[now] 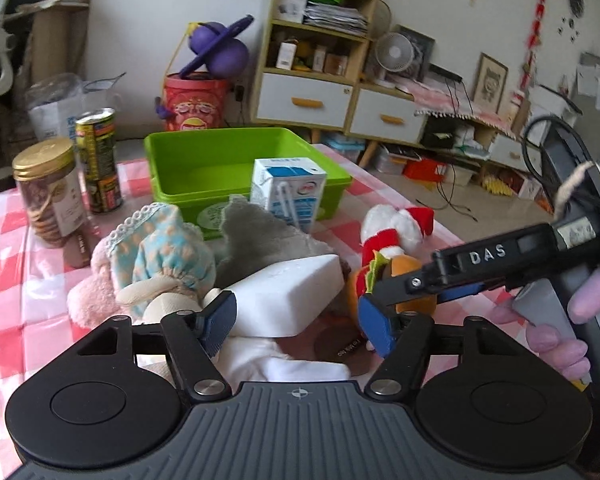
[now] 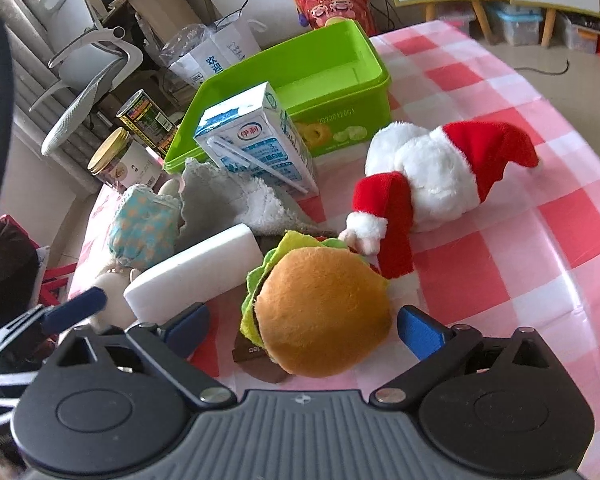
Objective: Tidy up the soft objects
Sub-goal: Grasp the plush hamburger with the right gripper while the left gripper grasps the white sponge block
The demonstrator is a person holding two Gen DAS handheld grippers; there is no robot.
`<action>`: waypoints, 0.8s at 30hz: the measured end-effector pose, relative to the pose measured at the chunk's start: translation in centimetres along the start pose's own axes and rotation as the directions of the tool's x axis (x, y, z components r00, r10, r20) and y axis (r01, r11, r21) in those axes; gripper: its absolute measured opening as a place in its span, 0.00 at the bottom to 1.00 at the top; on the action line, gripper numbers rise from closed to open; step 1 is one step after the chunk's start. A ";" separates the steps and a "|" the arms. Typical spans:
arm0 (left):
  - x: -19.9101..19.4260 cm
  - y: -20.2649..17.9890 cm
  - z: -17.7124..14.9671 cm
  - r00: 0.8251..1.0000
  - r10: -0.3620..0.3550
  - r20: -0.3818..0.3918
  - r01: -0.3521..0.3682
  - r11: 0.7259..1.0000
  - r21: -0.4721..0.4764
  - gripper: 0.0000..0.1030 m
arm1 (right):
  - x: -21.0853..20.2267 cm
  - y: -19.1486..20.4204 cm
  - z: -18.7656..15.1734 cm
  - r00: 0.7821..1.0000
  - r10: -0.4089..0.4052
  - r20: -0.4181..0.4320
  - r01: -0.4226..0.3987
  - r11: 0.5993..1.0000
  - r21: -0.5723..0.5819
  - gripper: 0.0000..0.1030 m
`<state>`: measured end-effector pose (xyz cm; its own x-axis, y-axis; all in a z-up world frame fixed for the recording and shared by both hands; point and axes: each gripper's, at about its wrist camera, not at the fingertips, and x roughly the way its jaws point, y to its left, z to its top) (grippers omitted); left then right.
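Worktop [image 2: 540, 240] under pink check cloth, its far edge curving off at right of the right wrist frame; bare cloth there for swinging clear. Green bin [image 2: 340, 56] at upper centre, open and seemingly empty, likely the drop spot, with a stiff milk carton [image 2: 256, 140] just in front of its near wall to steer round. Santa plush [image 2: 440, 176] at centre right: light, squashy, best pinched at the body. Burger plush [image 2: 324, 308] at lower centre, between the wide-spread fingers of the right gripper [image 2: 302, 330]: soft, grippy pile, should compress under a pinch across the bun. White foam block [image 1: 288, 300] at centre of the left wrist frame, inside the wide-open left gripper [image 1: 298, 328]: light, easily dented.
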<state>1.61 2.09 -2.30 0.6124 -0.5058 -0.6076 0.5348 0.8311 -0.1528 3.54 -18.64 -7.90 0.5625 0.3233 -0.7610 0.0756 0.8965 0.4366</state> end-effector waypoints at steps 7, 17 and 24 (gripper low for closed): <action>2.1 -1.0 -0.1 0.993 0.110 -0.037 -0.104 0.987 0.124 0.60 | 0.6 -0.7 0.2 1.000 0.014 -0.026 -0.013 0.998 0.059 0.73; 3.2 -1.4 -0.2 0.986 0.159 -0.059 -0.149 0.978 0.144 0.51 | 0.8 -1.8 0.3 0.999 0.032 -0.035 -0.028 0.993 0.114 0.54; 3.2 -1.6 -0.2 0.985 0.168 -0.040 -0.161 0.976 0.146 0.45 | 0.5 -2.1 0.3 0.999 0.037 -0.024 -0.034 0.992 0.122 0.46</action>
<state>2.60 -0.85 -4.18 0.6696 -0.3491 -0.6556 0.5088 0.8586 0.0625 3.88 -20.44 -9.05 0.5446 0.3639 -0.7556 0.1563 0.8412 0.5177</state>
